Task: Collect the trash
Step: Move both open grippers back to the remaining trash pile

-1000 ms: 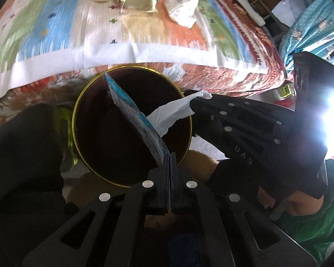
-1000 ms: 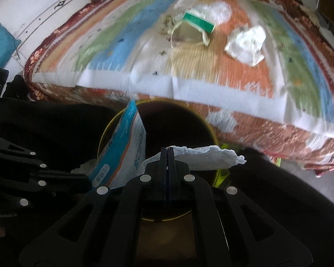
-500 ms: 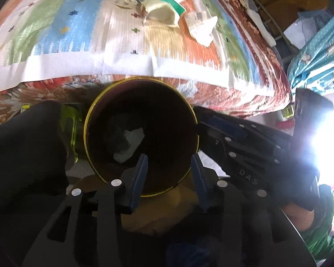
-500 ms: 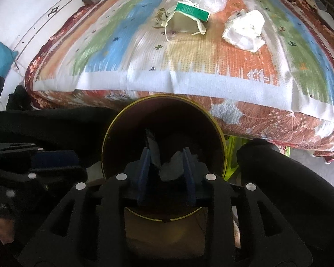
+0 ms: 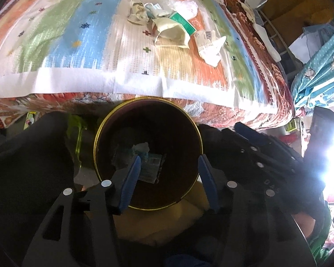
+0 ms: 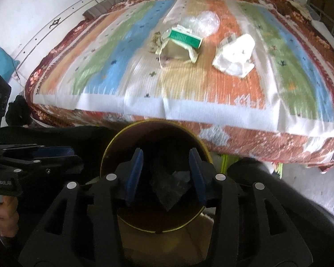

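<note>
A dark round bin with a gold rim (image 5: 95,146) (image 6: 102,162) stands on the floor against the bed's front edge. Dropped trash lies at its bottom: a blue-white wrapper (image 5: 150,171) and crumpled paper (image 6: 170,185). My left gripper (image 5: 169,162) is open and empty above the bin mouth. My right gripper (image 6: 166,155) is open and empty above the bin too. On the striped bedspread lie a green-white carton (image 5: 182,22) (image 6: 184,39), a beige torn bag (image 5: 172,36) (image 6: 177,52), crumpled white paper (image 5: 209,44) (image 6: 235,55) and clear plastic (image 6: 206,23).
The striped bedspread (image 5: 78,51) (image 6: 122,71) covers the bed beyond the bin. A blue patterned cloth (image 5: 318,71) hangs at the right. The right gripper's body (image 5: 267,162) sits right of the bin; the left gripper's body (image 6: 22,162) sits left of it.
Both grippers opened over the bin. The blue-white wrapper left my left gripper and the white tissue left my right gripper; both now lie inside the bin.
</note>
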`<state>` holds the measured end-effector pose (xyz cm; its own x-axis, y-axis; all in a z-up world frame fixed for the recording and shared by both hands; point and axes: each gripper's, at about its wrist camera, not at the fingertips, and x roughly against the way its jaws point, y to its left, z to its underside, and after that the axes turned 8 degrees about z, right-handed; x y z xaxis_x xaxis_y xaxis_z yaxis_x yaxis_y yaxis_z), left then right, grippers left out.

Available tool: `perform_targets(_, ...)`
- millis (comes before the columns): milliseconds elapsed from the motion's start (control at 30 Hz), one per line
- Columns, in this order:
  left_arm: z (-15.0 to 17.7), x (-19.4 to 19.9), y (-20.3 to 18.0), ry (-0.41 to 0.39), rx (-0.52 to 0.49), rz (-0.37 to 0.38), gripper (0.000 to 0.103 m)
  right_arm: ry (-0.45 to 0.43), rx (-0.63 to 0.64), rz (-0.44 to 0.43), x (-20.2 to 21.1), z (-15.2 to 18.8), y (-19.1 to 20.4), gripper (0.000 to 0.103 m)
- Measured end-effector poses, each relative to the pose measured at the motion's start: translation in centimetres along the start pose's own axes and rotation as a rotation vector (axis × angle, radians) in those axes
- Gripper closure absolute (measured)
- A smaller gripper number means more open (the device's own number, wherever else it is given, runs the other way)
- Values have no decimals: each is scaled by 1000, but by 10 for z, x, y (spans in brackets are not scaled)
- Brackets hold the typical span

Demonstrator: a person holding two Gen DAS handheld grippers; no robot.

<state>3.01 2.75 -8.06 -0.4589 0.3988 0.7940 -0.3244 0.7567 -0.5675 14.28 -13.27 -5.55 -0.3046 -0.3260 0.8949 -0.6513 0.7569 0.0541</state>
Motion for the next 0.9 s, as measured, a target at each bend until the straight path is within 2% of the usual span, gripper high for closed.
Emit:
perform_targets(133, -12, 4, 0, -22, -3, 2, 47, -36, 20, 15, 8, -12, -2, 51)
perform_targets(267, -29, 11, 0, -57, -6, -13, 44, -54, 24, -6, 12, -26, -6, 47)
perform_targets(600, -77, 25, 1, -134, -25, -85, 40, -101, 55, -18, 22, -56, -7, 35)
perform_targets(767, -104, 24, 8, -128, 24, -21, 37, -124, 61, -3, 24, -78, -12, 29)
perform_targets(900, -120, 20, 15, -125, 65, -13, 37, -126, 48, -13, 22, -91, -15, 25)
